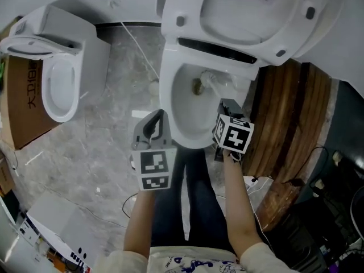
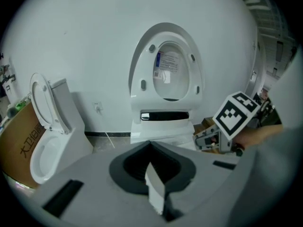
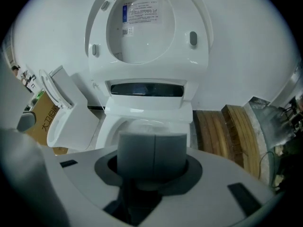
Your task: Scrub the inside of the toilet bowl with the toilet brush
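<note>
The white toilet point(image 1: 187, 124) stands with its seat and lid point(image 1: 250, 10) raised; its bowl is open below me. A white toilet brush point(image 1: 211, 81) reaches into the bowl near the drain hole. My right gripper point(image 1: 227, 104) hangs over the bowl's right front rim, its jaws shut with the brush's handle end between them. In the right gripper view the grey pads point(image 3: 137, 152) meet, and the pale brush head point(image 3: 142, 125) shows just beyond them. My left gripper point(image 1: 158, 119) is held left of the bowl, shut and empty. The left gripper view shows its pads point(image 2: 154, 186) together.
A second white toilet point(image 1: 57, 78) stands at the left, with a brown cardboard box point(image 1: 25, 104) beside it. Wooden planks point(image 1: 290, 118) lie right of the bowl, with dark gear and cables point(image 1: 335, 209) further right. A white cord point(image 1: 139, 47) crosses the grey marble floor point(image 1: 102, 147).
</note>
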Available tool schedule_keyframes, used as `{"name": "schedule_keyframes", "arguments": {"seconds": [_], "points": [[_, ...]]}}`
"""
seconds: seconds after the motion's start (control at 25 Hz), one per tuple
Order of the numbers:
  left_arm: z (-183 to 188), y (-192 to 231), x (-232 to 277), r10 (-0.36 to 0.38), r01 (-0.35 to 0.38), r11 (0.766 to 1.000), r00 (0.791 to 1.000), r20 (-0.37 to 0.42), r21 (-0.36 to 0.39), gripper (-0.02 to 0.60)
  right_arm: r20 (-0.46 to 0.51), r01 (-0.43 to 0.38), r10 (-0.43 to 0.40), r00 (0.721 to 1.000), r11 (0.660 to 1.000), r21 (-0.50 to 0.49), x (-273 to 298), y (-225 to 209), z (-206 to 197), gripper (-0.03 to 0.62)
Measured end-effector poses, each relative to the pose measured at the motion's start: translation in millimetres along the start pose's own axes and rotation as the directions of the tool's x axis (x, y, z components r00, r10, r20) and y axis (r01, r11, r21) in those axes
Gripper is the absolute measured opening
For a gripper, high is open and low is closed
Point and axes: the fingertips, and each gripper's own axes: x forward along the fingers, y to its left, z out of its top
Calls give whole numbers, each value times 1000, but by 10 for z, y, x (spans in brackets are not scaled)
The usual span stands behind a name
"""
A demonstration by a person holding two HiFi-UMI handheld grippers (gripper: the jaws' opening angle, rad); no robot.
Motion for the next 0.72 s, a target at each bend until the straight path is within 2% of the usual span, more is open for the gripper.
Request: {"name": "schedule_keyframes", "arguments": {"seconds": [0.44,0.56,0.72], "points": [[-102,78,51,19,-20,998,1000,-4,-66,2,-26,7,-4,1000,992,128,338,30,16,164],[-145,132,35,31,-32,996,999,-9,-79,2,-30,-9,13,999,991,135,419,81,22,166],[-169,175,14,38,-39,995,999,-10,-90,2,-34,-39,46,998,979,199,510,146,41,164]]}}
